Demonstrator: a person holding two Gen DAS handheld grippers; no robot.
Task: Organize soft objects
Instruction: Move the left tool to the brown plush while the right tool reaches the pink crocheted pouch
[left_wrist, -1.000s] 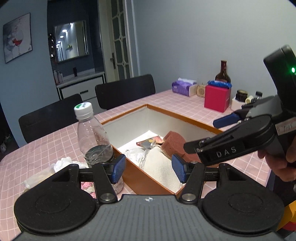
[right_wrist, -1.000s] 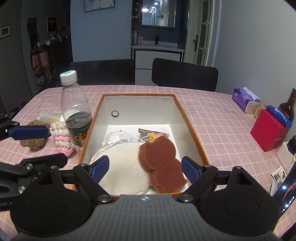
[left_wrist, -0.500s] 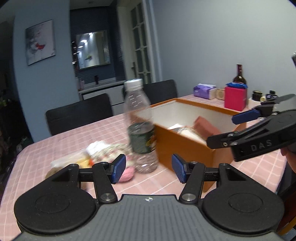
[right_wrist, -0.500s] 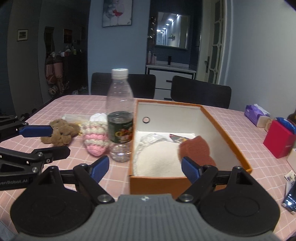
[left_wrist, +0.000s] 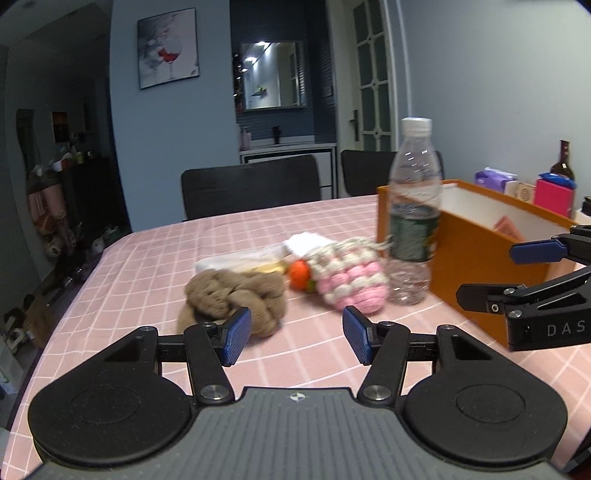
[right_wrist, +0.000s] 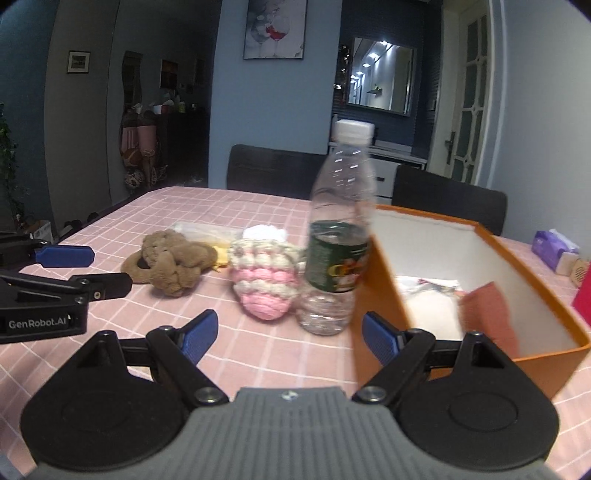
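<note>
Both grippers, left gripper (left_wrist: 296, 339) and right gripper (right_wrist: 285, 336), hung spread and empty over the pink checked surface (left_wrist: 155, 254) carrying one bottle (left_wrist: 413, 218), one orange box (right_wrist: 476, 295), two dark chairs (left_wrist: 251, 190) behind.

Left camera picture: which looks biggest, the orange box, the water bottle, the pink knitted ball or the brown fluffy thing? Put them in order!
1. orange box, partly cut off
2. water bottle
3. brown fluffy thing and pink knitted ball: they look about alike, and the brown one lies nearer the camera, so I won't rank them.
</note>
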